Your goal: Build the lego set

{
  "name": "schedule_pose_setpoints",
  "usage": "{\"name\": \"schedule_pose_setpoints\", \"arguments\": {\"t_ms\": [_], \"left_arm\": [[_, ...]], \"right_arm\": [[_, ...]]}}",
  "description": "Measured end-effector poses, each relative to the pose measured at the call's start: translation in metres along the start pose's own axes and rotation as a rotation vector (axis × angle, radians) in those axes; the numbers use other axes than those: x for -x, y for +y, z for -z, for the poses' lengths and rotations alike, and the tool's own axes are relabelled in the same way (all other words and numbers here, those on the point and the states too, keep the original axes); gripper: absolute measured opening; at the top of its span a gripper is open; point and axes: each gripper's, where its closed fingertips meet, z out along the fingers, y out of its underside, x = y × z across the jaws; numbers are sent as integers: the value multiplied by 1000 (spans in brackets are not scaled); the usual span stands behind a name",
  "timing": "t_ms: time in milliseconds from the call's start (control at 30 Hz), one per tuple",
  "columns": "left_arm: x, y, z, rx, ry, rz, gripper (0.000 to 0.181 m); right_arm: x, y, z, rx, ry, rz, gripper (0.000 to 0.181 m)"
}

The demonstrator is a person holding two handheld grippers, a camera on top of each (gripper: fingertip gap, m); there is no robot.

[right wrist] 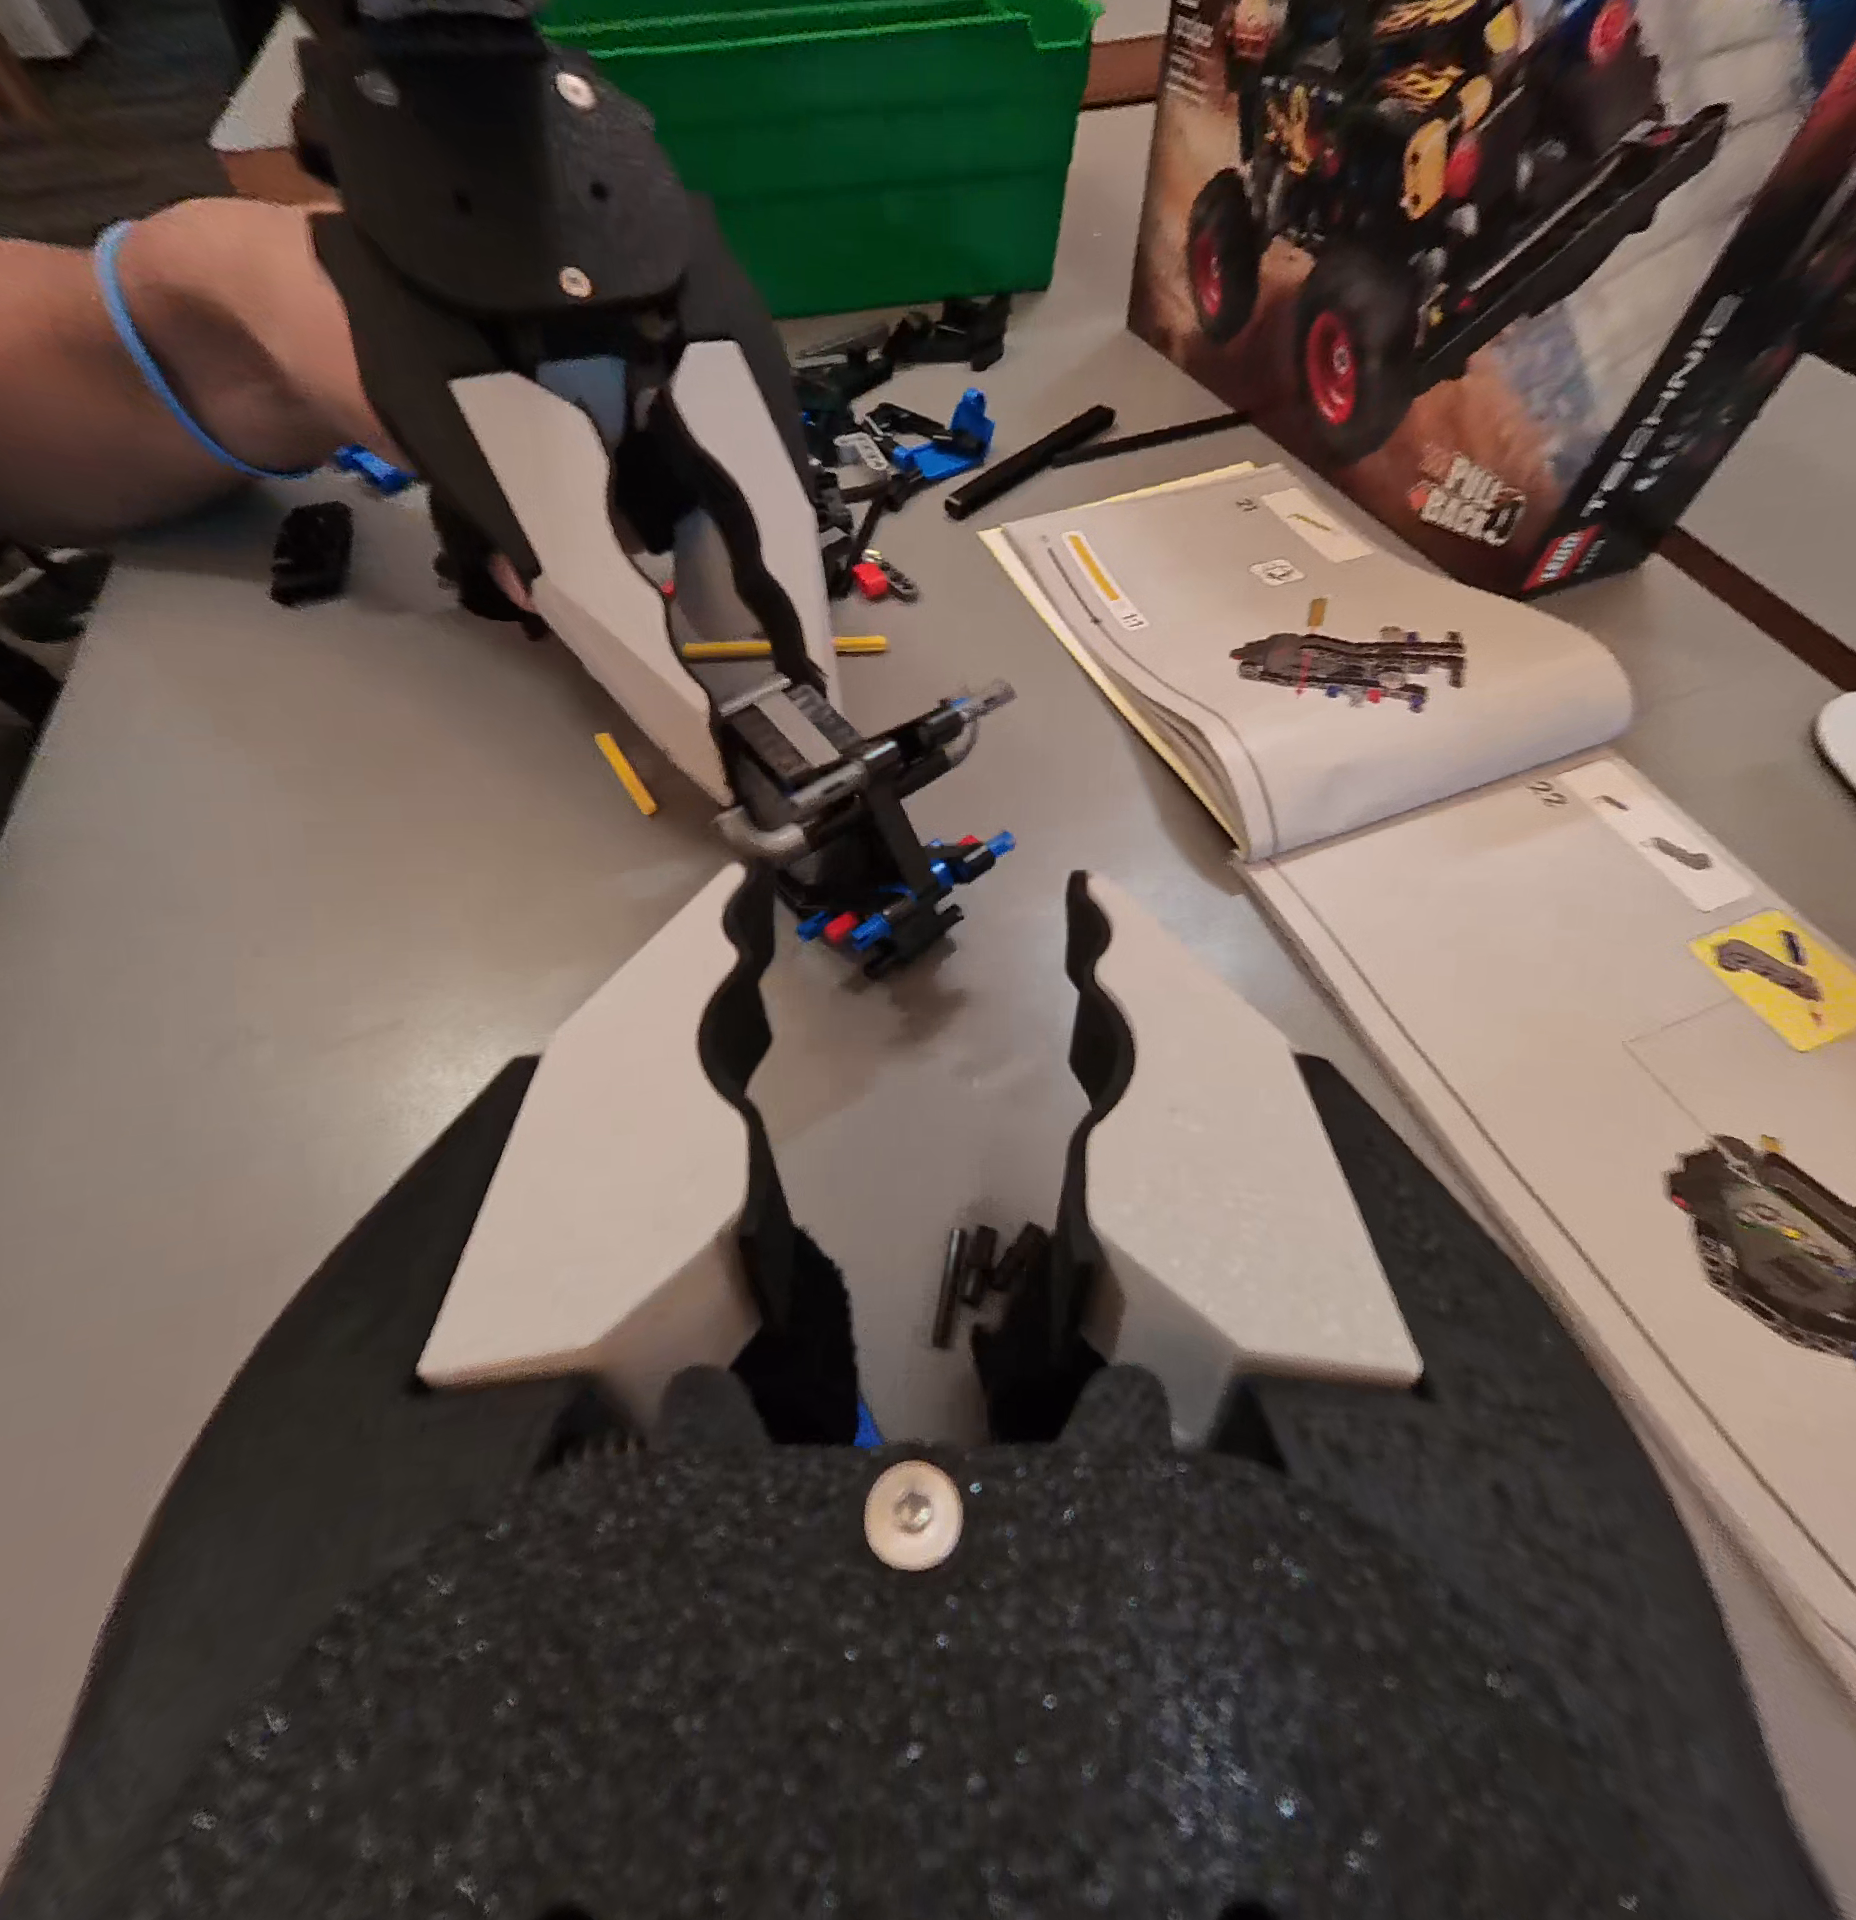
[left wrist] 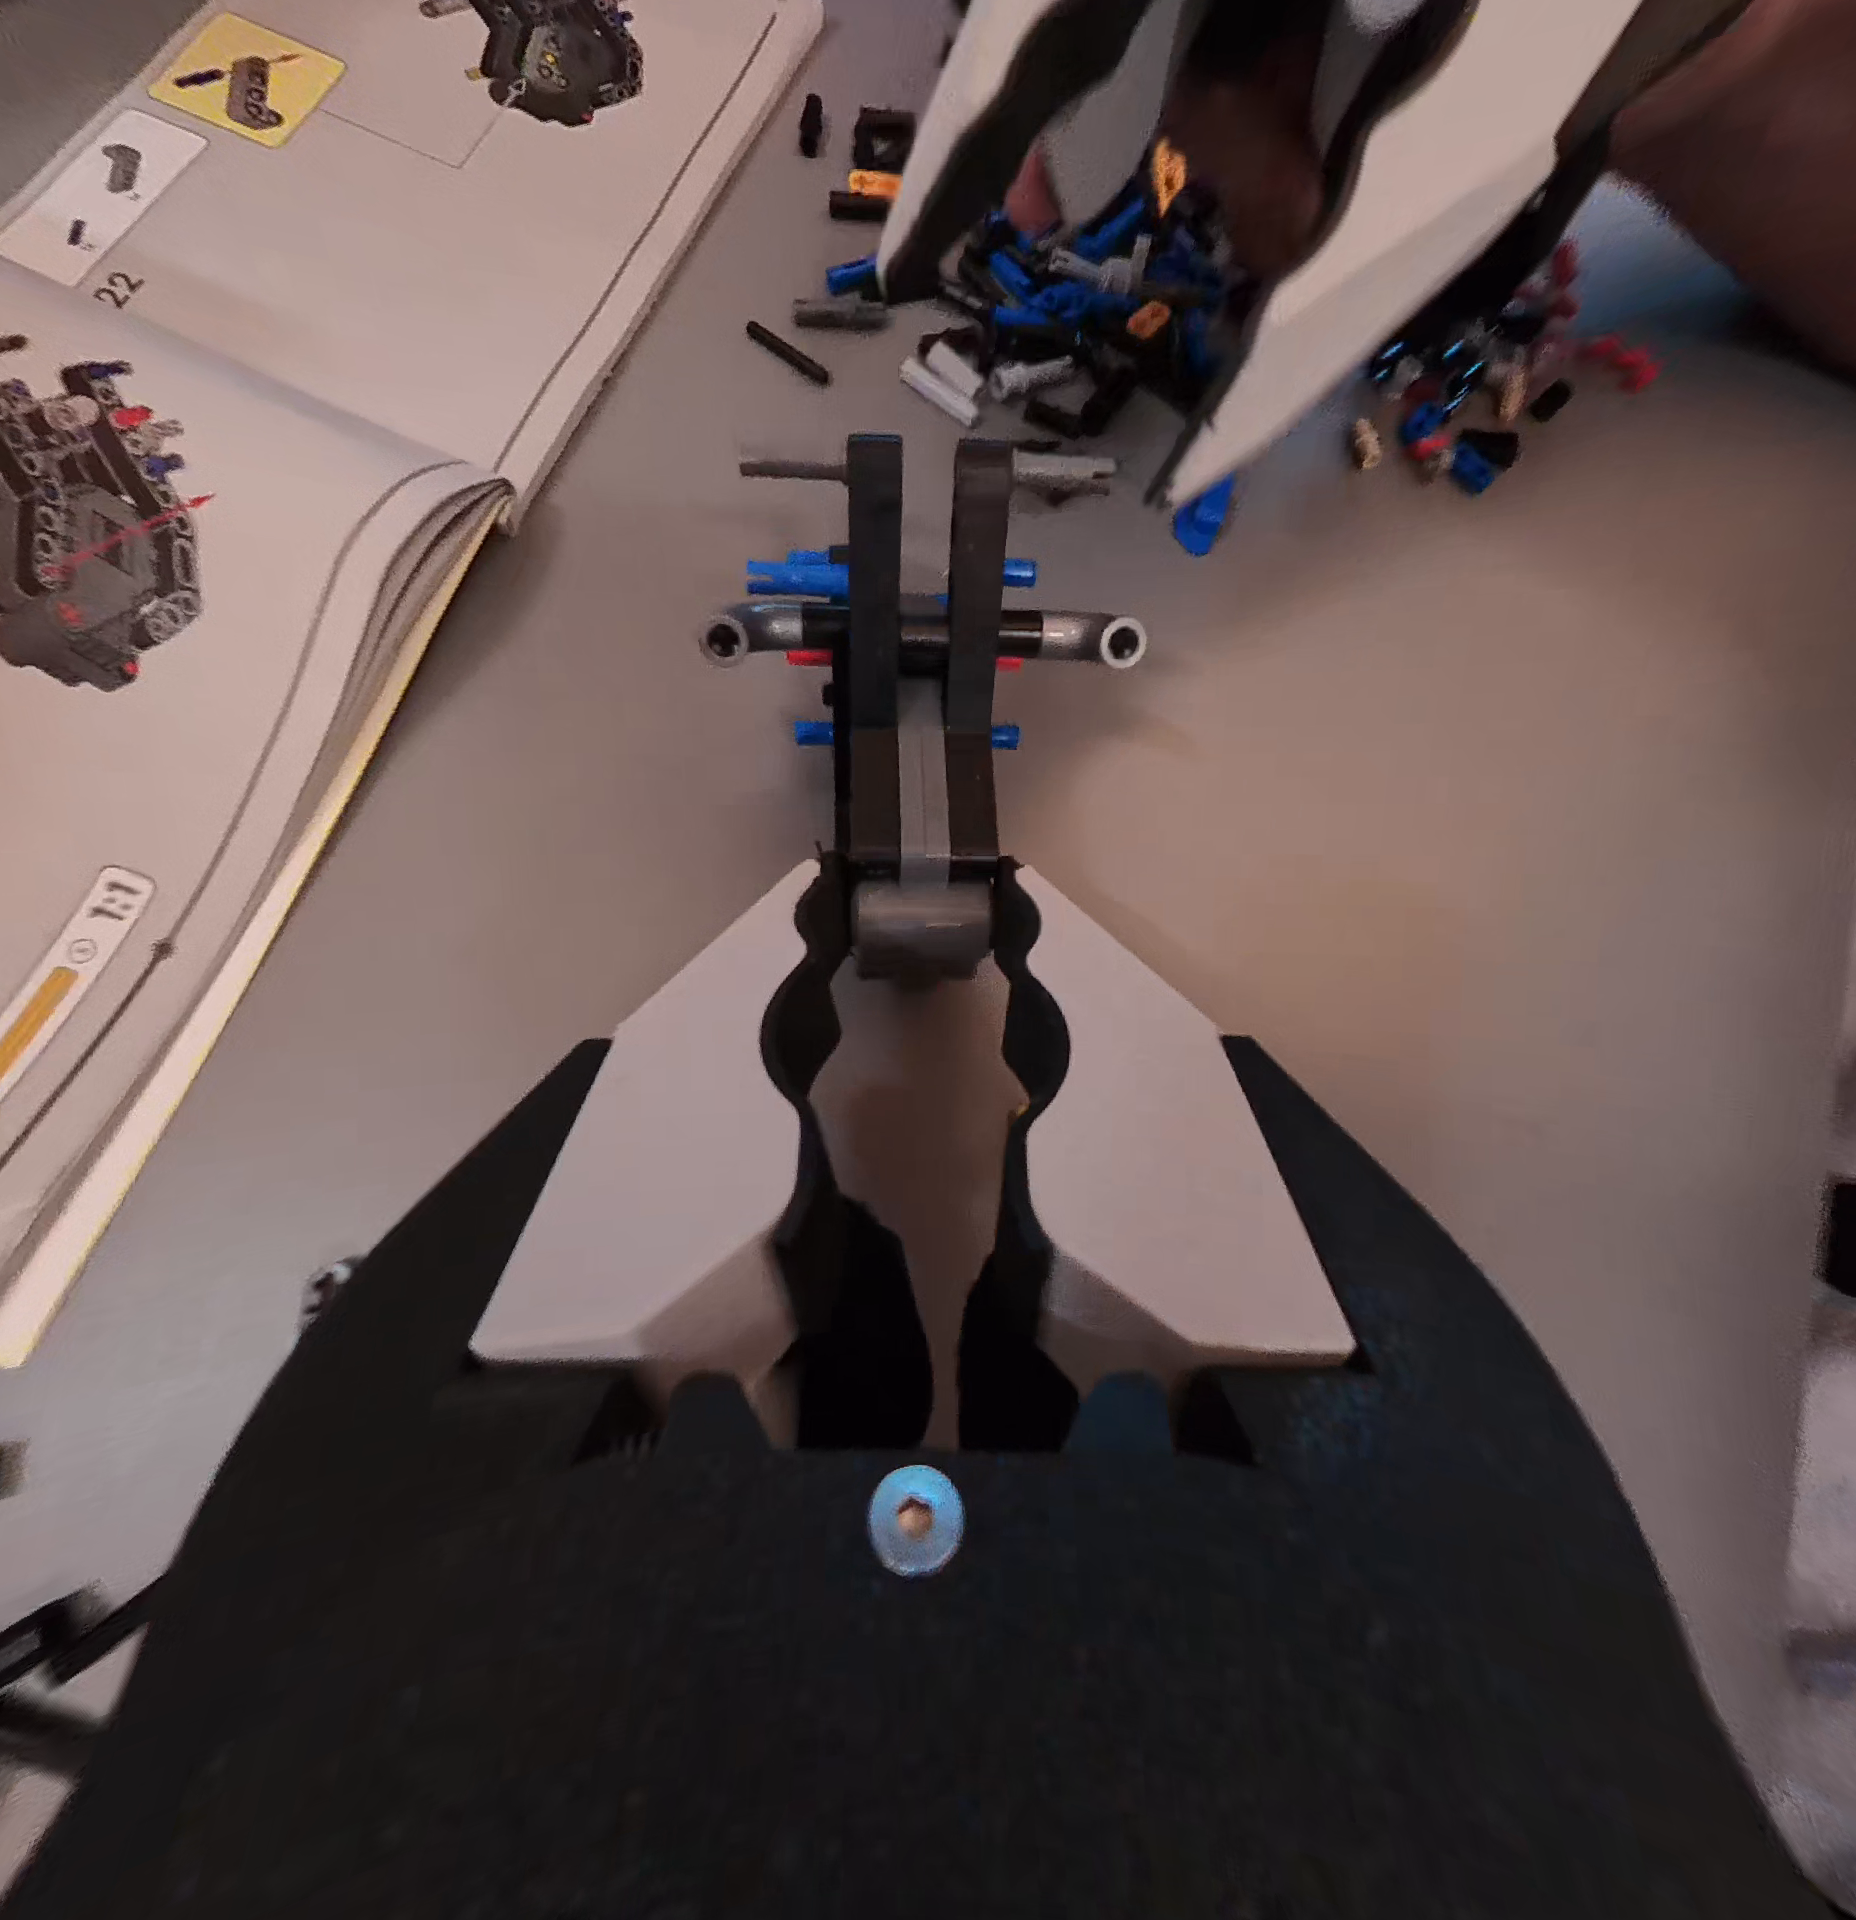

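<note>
- The left gripper (left wrist: 922, 883) is clenched on the grey end of the half-built lego assembly (left wrist: 924, 623), at the centre of the left wrist view; black beams, blue and red pins and a curved silver tube across it stick out beyond the tips
- In the right wrist view the same lego assembly (right wrist: 862, 831) hangs tilted just above the tabletop (right wrist: 280, 935), centre frame, in the left gripper (right wrist: 768, 717), which comes down from the upper left
- The right gripper (right wrist: 908, 914) is released, its jaws wide apart with nothing between them, its tips just beside the assembly
- A few small black pins (right wrist: 971, 1278) lie on the tabletop between its fingers, lower centre
- A pile of loose pieces (left wrist: 1090, 301), mostly blue and black, sits at the upper centre of the left wrist view, partly behind the right gripper (left wrist: 1163, 364)
- An open instruction booklet (right wrist: 1423, 779) with printed page numbers and build diagrams lies at the right
- The set's box (right wrist: 1475, 260), with a monster truck picture and printed branding, stands at the upper right
- A green bin (right wrist: 851, 156) stands at the top centre
</note>
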Motion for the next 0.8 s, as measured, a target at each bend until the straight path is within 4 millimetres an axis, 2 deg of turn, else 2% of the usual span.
{"name": "schedule_pose_setpoints", "arguments": {"t_ms": [33, 200, 300, 367, 433, 533, 633, 800], "left_arm": [[-2, -2, 1, -17, 41, 33, 25], [-14, -21, 10, -165, 294, 244, 25], [-16, -35, 19, -258, 377, 315, 25], [-20, -46, 27, -327, 433, 341, 25], [-27, -55, 34, -382, 477, 354, 25], [-35, -62, 36, -413, 485, 345, 25], [-41, -62, 32, -399, 456, 307, 25], [-44, -66, 34, -411, 441, 305, 25]], "right_arm": [[3, 0, -1, -7, -22, -10, 57], [9, -6, -3, -52, -81, -87, 74], [17, -8, -6, -67, -174, -221, 87], [22, -10, -11, -92, -226, -308, 88], [30, -18, -13, -138, -292, -374, 85], [39, -32, -11, -202, -371, -449, 67], [39, -39, -9, -258, -407, -517, 50], [40, -43, -6, -271, -458, -559, 49]]}}
